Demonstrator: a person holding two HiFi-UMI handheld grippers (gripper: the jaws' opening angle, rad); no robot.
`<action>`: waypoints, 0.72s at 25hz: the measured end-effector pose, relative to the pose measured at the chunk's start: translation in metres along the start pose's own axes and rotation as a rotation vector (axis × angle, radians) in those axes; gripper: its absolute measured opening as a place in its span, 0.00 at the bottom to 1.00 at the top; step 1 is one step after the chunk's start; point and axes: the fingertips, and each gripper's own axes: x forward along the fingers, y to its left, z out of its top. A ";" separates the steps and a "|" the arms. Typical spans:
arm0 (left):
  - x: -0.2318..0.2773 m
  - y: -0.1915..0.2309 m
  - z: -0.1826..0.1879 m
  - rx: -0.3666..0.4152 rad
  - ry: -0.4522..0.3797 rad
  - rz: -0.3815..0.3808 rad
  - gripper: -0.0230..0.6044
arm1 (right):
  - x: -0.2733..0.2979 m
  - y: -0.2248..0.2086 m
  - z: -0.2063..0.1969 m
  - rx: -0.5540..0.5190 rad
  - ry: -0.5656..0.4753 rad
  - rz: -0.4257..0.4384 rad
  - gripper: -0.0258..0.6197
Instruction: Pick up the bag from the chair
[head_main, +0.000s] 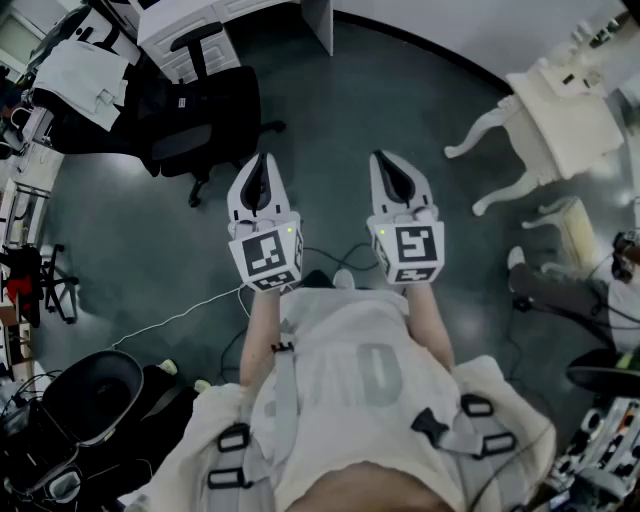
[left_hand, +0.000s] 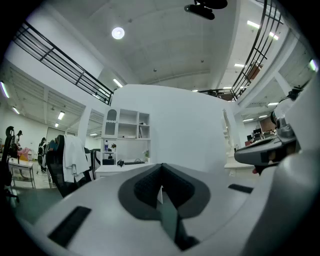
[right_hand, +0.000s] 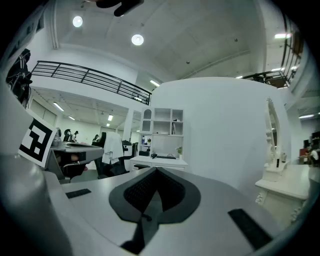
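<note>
A black office chair (head_main: 195, 120) stands on the dark floor ahead and to my left, with a dark shape on its seat. Behind it a white cloth item (head_main: 85, 75) hangs over another chair; bag or garment, I cannot tell. The same white item (left_hand: 75, 159) shows at the left of the left gripper view, and as the draped white cloth (right_hand: 112, 147) in the right gripper view. My left gripper (head_main: 260, 165) and right gripper (head_main: 388, 165) are held side by side in mid-air, both shut and empty, well short of the chairs. Their tips meet in the left gripper (left_hand: 161, 169) and right gripper (right_hand: 156, 172) views.
A white carved-leg table (head_main: 560, 110) stands at the right. A white desk (head_main: 185, 25) and a curved white wall (left_hand: 185, 125) lie ahead. A white cable (head_main: 180, 318) runs over the floor by my feet. A black round seat (head_main: 90, 395) sits at bottom left.
</note>
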 end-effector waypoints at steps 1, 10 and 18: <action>0.002 -0.001 0.000 -0.001 0.000 0.000 0.05 | 0.001 -0.002 0.000 -0.005 0.000 0.001 0.05; 0.018 -0.007 -0.003 -0.009 0.018 -0.014 0.05 | 0.011 -0.018 0.004 0.015 -0.003 -0.005 0.05; 0.022 0.002 -0.013 -0.035 0.026 0.008 0.05 | 0.021 -0.030 -0.002 0.074 -0.035 -0.018 0.05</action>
